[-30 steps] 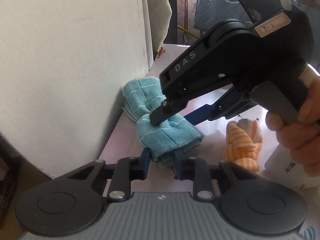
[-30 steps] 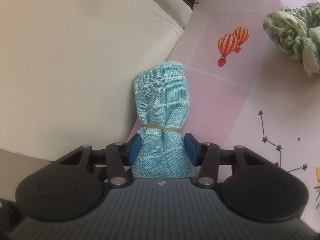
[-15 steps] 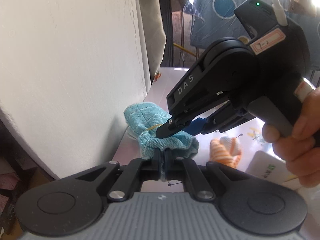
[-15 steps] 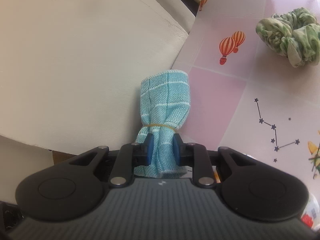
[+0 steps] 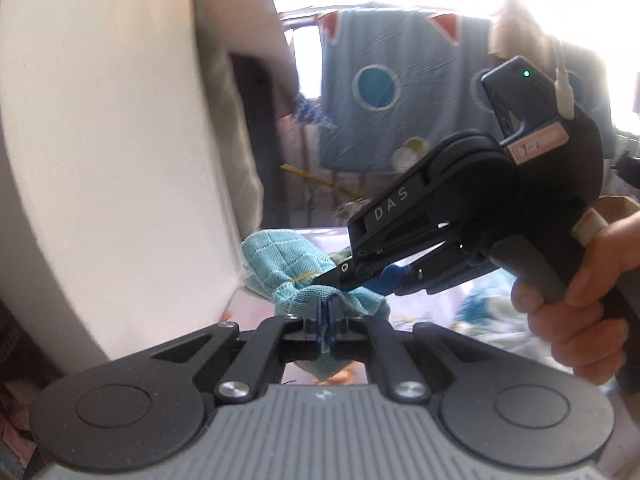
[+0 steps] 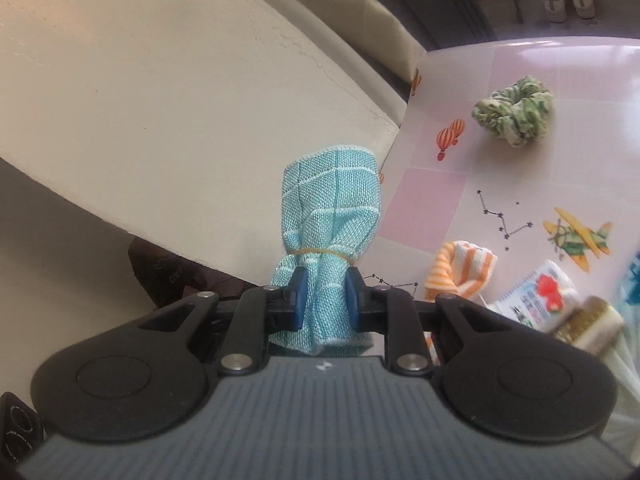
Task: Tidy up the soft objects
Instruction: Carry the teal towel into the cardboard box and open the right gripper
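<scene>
While the teal cloth roll (image 6: 330, 216) hung clear of the pink table (image 6: 520, 80), the left gripper (image 5: 326, 312) pinched its lower edge, jaws nearly shut on the fabric. At three o'clock from it, the right gripper (image 6: 325, 294) clamped the roll below its rubber band (image 6: 320, 251). Half a second earlier the roll sat lower, beside the wall. Toward three o'clock lay an orange striped cloth (image 6: 460, 268), then a green scrunchie (image 6: 514, 110) at one o'clock; a blurred packet (image 6: 536, 296), possibly tissues, lay nearby.
</scene>
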{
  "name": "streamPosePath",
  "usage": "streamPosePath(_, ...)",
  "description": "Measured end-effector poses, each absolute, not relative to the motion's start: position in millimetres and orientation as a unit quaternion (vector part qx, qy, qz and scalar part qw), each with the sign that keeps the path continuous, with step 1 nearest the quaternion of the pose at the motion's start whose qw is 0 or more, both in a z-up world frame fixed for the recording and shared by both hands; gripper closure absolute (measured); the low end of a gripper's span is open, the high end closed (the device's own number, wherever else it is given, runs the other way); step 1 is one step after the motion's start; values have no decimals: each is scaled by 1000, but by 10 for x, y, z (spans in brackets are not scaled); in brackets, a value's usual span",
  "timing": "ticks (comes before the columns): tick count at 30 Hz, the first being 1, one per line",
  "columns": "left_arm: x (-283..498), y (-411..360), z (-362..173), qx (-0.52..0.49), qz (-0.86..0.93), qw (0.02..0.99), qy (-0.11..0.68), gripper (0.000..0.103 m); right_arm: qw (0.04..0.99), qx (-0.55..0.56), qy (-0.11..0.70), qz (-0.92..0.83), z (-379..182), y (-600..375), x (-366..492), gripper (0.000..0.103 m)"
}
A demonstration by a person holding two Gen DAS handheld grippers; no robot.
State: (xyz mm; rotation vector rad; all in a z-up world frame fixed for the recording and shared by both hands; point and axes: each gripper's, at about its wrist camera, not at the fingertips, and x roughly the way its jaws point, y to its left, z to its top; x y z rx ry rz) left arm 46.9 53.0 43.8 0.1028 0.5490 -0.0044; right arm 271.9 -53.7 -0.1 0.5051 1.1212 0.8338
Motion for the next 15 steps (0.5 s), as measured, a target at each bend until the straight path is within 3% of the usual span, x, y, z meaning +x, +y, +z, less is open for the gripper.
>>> streamPosePath(8, 255, -608, 566, 102, -127, 957, 241, 98, 771, 307, 461, 315, 200, -2057, 2044, 84)
streamPosePath(11, 287, -1143, 524, 118, -178, 948, 236, 86, 790, 333, 438, 273, 244, -2727, 1811, 84)
streamPosePath(13, 299, -1400, 492, 124, -205, 941, 237, 68, 800, 350, 423, 241, 273, -3188, 1647, 84)
streamPosePath(15, 279, -1591, 431, 128, -227, 935, 242, 64, 813, 360, 408, 209, 306, -3624, 1482, 84)
